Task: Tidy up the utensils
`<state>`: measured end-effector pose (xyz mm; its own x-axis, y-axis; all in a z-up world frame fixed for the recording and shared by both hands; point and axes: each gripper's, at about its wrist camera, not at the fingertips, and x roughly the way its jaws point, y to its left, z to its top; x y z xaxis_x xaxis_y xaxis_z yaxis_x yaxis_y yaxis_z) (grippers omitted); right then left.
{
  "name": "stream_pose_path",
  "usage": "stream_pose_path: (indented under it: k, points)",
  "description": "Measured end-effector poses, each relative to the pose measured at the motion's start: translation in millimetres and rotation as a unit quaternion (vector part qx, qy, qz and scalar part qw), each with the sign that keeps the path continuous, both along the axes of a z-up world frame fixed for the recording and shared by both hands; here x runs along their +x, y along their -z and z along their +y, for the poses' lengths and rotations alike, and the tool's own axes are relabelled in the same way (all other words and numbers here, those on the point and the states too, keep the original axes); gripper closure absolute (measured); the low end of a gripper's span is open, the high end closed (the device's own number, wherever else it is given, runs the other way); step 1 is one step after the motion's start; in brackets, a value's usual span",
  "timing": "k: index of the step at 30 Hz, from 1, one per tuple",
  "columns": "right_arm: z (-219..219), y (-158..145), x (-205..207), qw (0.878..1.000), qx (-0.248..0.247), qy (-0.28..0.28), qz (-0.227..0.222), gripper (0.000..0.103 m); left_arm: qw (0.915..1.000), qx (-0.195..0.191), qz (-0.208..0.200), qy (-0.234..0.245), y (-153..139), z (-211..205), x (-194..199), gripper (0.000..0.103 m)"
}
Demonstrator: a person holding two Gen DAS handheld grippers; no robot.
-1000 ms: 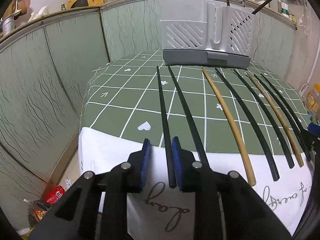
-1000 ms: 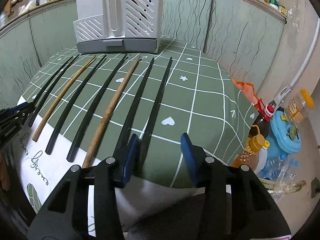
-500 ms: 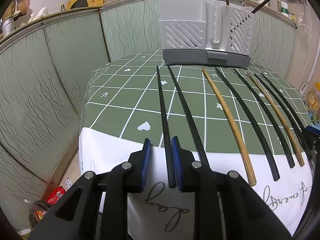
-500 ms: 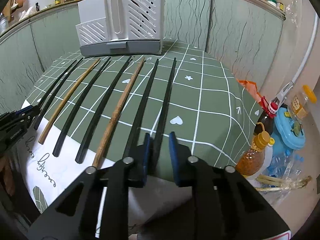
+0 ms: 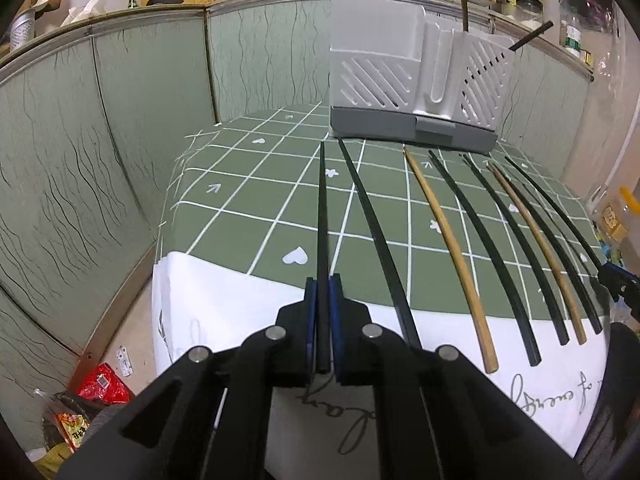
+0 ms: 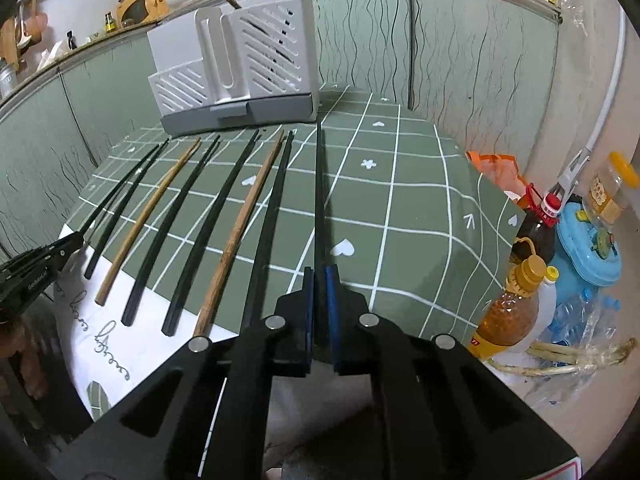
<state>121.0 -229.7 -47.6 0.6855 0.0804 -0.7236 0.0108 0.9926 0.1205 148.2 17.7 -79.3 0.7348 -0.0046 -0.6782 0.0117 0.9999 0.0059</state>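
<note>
Since both grippers, left (image 5: 322, 312) and right (image 6: 320, 304), pinch only the near ends of the outermost black chopsticks (image 5: 322, 216) (image 6: 319, 200) on the table (image 5: 240, 216), each stick, seemingly gripped off-centre, may droop and miss the holder (image 5: 416, 92).

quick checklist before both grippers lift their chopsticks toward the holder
1. Left gripper shut on the leftmost black chopstick: ok.
2. Right gripper shut on the rightmost black chopstick: ok.
3. Each grip sits near the chopstick's thick end, so the long tip may droop or swing: not ok.
4. Neighbouring chopstick apart from the right gripper's fingers: cannot tell.
5. White holder upright, with room in its compartments: cannot tell.
</note>
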Motion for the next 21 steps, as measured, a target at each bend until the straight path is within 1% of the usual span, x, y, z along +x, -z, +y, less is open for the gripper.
stream_pose_path:
  k: [12, 16, 19, 21]
  points:
    - [-7, -23, -1, 1.000, 0.006, -0.006, -0.011, 0.097, 0.9993, -0.016, -0.031, 0.012, -37, 8, -10, 0.095]
    - [-10, -35, -2, 1.000, 0.010, -0.005, -0.023, 0.097, 0.9989, -0.024, -0.035, 0.017, -48, 9, -13, 0.095]
    - [-11, -45, -3, 0.999, 0.011, -0.007, -0.034, 0.097, 0.9983, -0.039, -0.037, 0.022, -57, 10, -16, 0.095]
    - [-12, -54, -2, 0.999, 0.012, -0.008, -0.043, 0.097, 0.9981, -0.037, -0.042, 0.025, -65, 8, -19, 0.095]
